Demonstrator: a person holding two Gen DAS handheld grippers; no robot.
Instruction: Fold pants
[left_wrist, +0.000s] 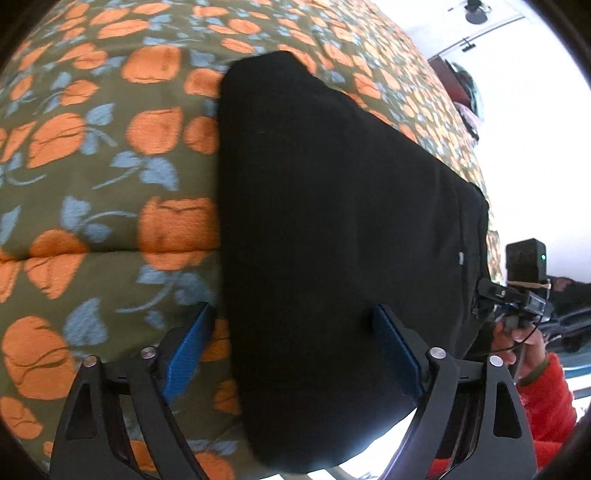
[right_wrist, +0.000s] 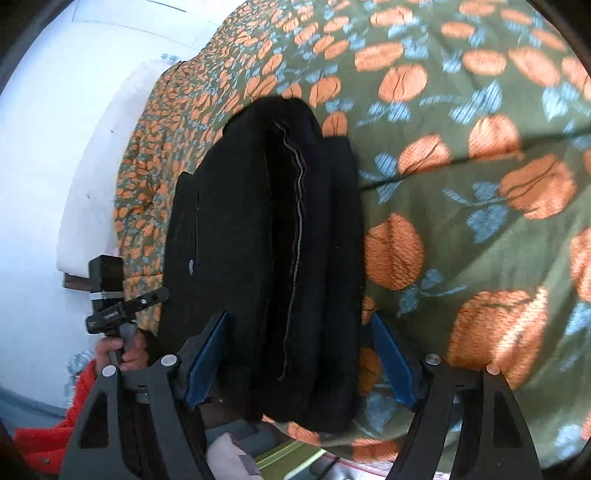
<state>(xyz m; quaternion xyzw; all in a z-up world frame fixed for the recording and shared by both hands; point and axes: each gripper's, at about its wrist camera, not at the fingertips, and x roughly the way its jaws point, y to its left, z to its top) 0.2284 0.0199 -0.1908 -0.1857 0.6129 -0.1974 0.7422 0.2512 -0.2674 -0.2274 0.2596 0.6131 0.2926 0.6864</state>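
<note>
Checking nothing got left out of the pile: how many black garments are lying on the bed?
1: a black folded pair of pants on the green orange-flowered bedspread, near its edge. Anything tucked beneath would be hidden.

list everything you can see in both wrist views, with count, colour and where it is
pants: one, black, folded into a long bundle lying on the bedspread, near its edge
bedspread: one, olive green with orange and pale blue print, spread under the pants
white surface: one, white, beyond the bedspread's far edge in the right wrist view; cannot tell what it is
left hand-held gripper: one, black with blue pads, jaws open astride one end of the pants
right hand-held gripper: one, black with blue pads, jaws open astride the other end
hands: two, each gripping a handle
sleeves: two, red, at the wrists
</note>
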